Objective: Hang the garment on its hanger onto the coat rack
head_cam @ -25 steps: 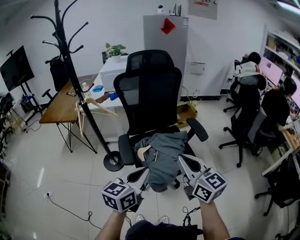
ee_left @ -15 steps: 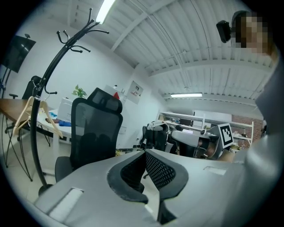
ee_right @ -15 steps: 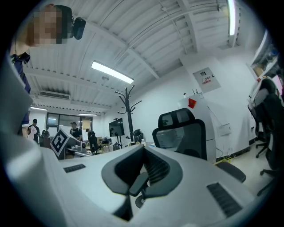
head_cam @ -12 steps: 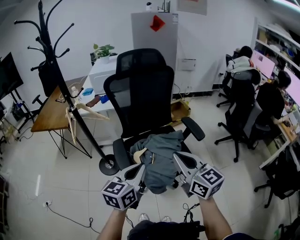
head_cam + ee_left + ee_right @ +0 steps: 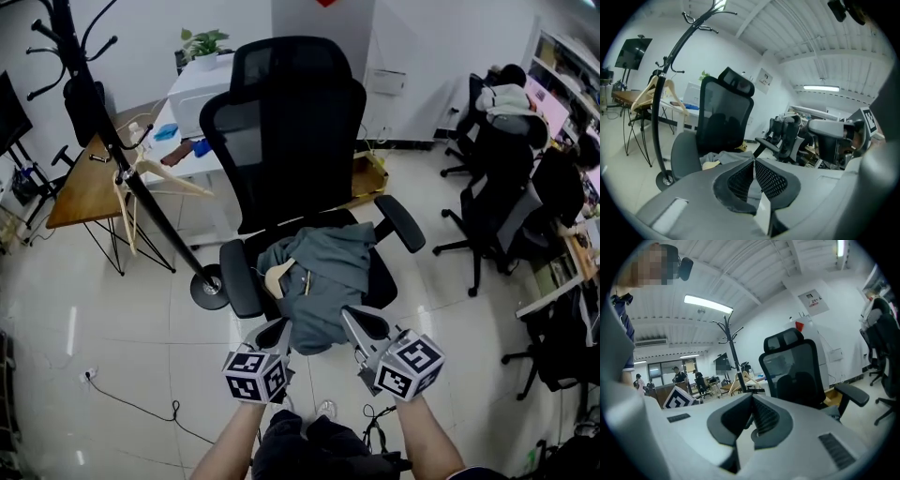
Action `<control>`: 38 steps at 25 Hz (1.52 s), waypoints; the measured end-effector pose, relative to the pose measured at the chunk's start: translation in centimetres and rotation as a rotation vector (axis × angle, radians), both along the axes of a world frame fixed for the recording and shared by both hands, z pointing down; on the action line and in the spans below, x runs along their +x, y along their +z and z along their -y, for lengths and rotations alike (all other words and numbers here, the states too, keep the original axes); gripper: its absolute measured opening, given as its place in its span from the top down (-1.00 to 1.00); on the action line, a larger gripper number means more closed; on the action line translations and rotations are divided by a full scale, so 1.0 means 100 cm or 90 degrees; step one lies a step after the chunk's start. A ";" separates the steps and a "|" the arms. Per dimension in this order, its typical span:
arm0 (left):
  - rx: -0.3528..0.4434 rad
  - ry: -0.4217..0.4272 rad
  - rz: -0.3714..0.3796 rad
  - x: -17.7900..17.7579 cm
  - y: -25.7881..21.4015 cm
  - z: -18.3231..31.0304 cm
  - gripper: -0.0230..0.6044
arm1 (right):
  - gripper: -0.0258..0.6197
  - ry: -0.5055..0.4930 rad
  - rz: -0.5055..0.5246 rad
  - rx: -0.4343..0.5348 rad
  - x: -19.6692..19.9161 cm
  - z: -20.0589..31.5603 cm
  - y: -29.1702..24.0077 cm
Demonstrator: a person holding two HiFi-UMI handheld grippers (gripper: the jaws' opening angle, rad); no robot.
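Basically the pickup step: nothing is grasped and the garment (image 5: 323,281) is not yet lifted. It lies crumpled on the seat of the black office chair (image 5: 291,122), spilling over the seat's front edge. It is grey, jacket-like and bunched in folds, with part of the collar showing. The wooden hanger (image 5: 279,277) is inside it, one pale end poking out toward the seat's left edge. I can't tell where the hook is.

Both grippers hover just in front of the seat's front edge, close to the hanging cloth. The left gripper (image 5: 279,326) has its jaws practically together, just starting to open, with nothing between them. The right gripper (image 5: 351,317) has its jaws closed tip to tip and is empty.

Next move, as I judge it: open the jaws, go in for the hanger near its neck or hook, and lift the garment clear of the seat. Then carry it left to the coat rack (image 5: 141,187). That stands on the floor well apart from the chair and already has bare wooden hangers on its arms.
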State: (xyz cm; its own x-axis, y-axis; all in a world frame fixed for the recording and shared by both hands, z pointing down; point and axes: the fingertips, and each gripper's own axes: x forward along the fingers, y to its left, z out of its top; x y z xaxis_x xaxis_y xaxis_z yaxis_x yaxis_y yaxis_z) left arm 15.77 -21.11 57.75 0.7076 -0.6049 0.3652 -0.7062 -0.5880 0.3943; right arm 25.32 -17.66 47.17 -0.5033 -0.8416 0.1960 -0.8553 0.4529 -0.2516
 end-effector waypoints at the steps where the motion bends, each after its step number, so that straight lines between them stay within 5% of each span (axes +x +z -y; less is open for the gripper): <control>1: -0.016 0.005 0.008 0.004 0.019 0.001 0.88 | 0.92 -0.003 0.001 -0.014 -0.002 0.002 0.012; 6: -0.094 0.008 0.019 0.016 0.112 0.019 0.67 | 0.92 -0.009 0.004 -0.071 -0.006 0.007 0.065; 10: -0.133 -0.034 0.058 0.009 0.183 0.039 0.21 | 0.92 0.009 0.009 -0.111 0.000 0.006 0.104; 13: -0.154 -0.080 0.079 0.001 0.226 0.056 0.08 | 0.92 0.022 0.014 -0.135 0.005 0.006 0.129; 21: -0.189 -0.104 0.043 0.005 0.278 0.095 0.07 | 0.92 0.038 0.017 -0.185 0.015 0.000 0.175; 38: -0.204 -0.065 -0.012 0.042 0.271 0.114 0.31 | 0.92 0.049 0.028 -0.206 0.029 0.004 0.191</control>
